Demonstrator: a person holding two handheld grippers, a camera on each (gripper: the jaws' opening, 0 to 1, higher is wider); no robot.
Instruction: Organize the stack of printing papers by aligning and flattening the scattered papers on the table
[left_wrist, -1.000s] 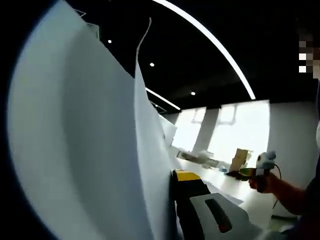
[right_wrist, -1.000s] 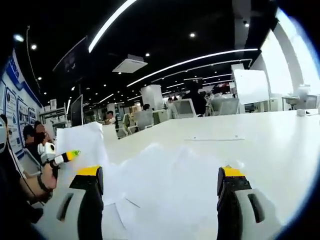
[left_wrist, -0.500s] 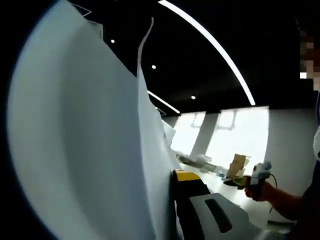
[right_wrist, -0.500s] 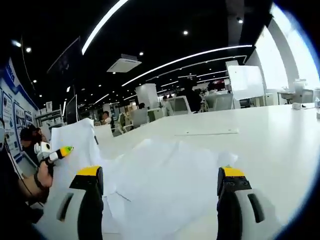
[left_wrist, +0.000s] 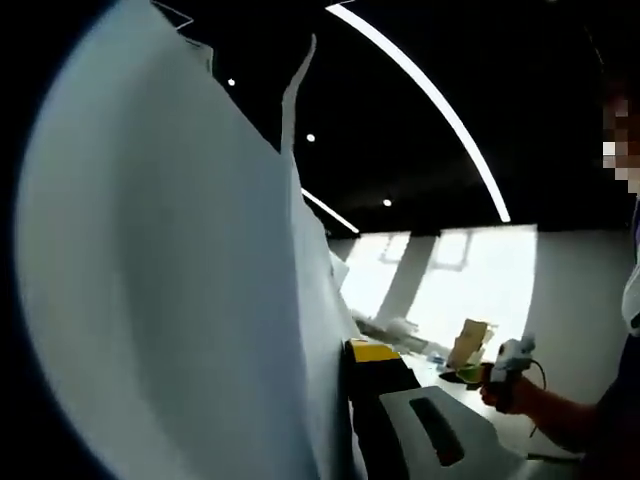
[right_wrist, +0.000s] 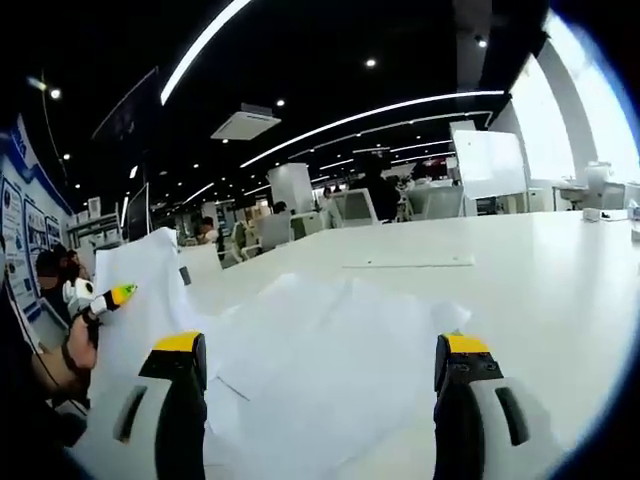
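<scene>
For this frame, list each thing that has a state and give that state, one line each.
left gripper: shut on lifted sheets, raised off the table
lifted sheets: held up, curved, not flat
right gripper: open, holding nothing, over the scattered papers
scattered papers: loose, overlapping, not aligned, lying on the table
table: white, papers spread on the near part

Raised papers (left_wrist: 170, 300) hide the left jaw (and the table beyond).
</scene>
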